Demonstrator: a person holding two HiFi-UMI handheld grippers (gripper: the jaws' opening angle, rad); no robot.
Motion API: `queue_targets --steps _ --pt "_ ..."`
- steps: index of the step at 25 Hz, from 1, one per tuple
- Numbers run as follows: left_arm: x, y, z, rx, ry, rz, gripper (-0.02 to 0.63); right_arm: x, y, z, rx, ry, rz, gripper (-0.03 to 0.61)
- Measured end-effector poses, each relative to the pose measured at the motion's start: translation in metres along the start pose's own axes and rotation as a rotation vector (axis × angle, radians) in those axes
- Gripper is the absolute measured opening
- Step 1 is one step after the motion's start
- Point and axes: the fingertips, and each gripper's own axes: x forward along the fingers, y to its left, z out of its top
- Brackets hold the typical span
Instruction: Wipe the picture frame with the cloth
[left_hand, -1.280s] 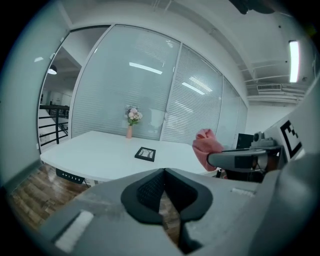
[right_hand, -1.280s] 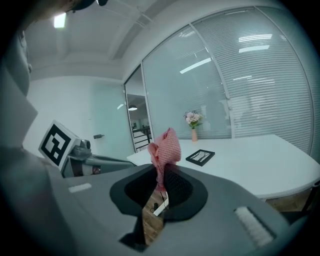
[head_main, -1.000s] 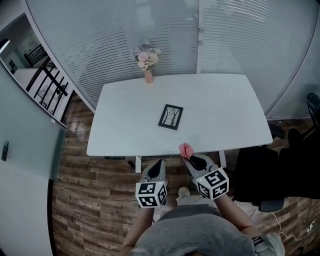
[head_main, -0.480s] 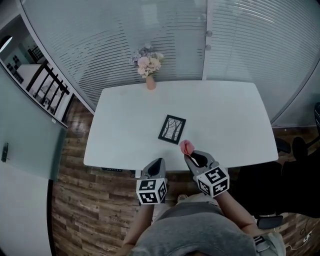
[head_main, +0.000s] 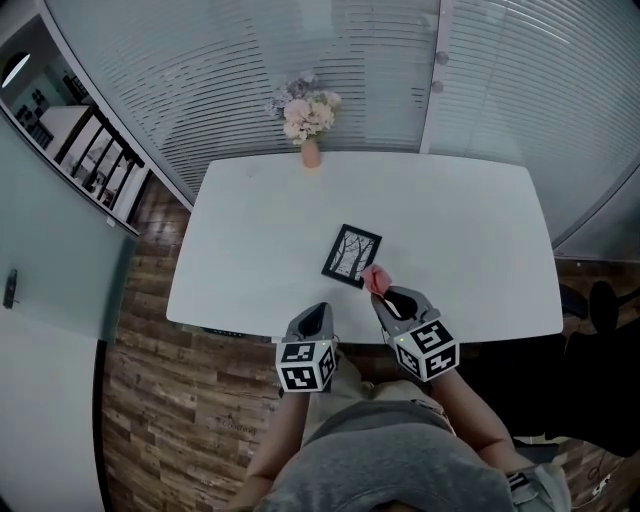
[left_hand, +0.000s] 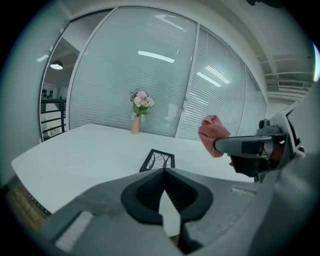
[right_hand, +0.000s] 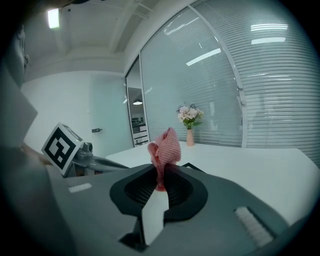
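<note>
Near edge of the white tabletop (head_main: 240, 230), left of middle: the left gripper (head_main: 317, 312) hangs over the rim. Its own view shows the jaws clenched together with nothing between them.

Far edge, about in line with that gripper: a small pink vase (head_main: 311, 153) holding pale pink and white flowers, upright against the striped glass wall.

Middle of the tabletop, somewhat toward the near edge: the picture frame (head_main: 352, 255) lies flat. It has a black border and a bare-tree print, and it is turned slightly askew to the table edges.

Just right of the frame's near-right corner: the pink cloth (head_main: 375, 279), bunched into a wad. The left gripper view shows the cloth raised above the surface and not resting on the frame.

Right of that: the right gripper (head_main: 384, 295) reaches in over the near edge. Its jaws are clamped on the cloth's lower end, and the rest stands up past the tips.
</note>
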Motion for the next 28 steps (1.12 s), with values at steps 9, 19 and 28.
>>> queue_targets --steps 9,19,28 --pt "0.036 0.023 -0.001 -0.017 0.053 -0.016 0.002 0.042 -0.023 0.014 -0.037 0.011 -0.026 0.043" --pt "0.08 0.042 0.003 0.018 0.11 -0.05 0.002 0.091 -0.054 0.012 -0.054 0.085 -0.055 0.043" --pt "0.103 0.054 -0.001 0.021 0.168 -0.098 0.017 0.134 -0.072 -0.001 -0.093 0.179 -0.061 0.043"
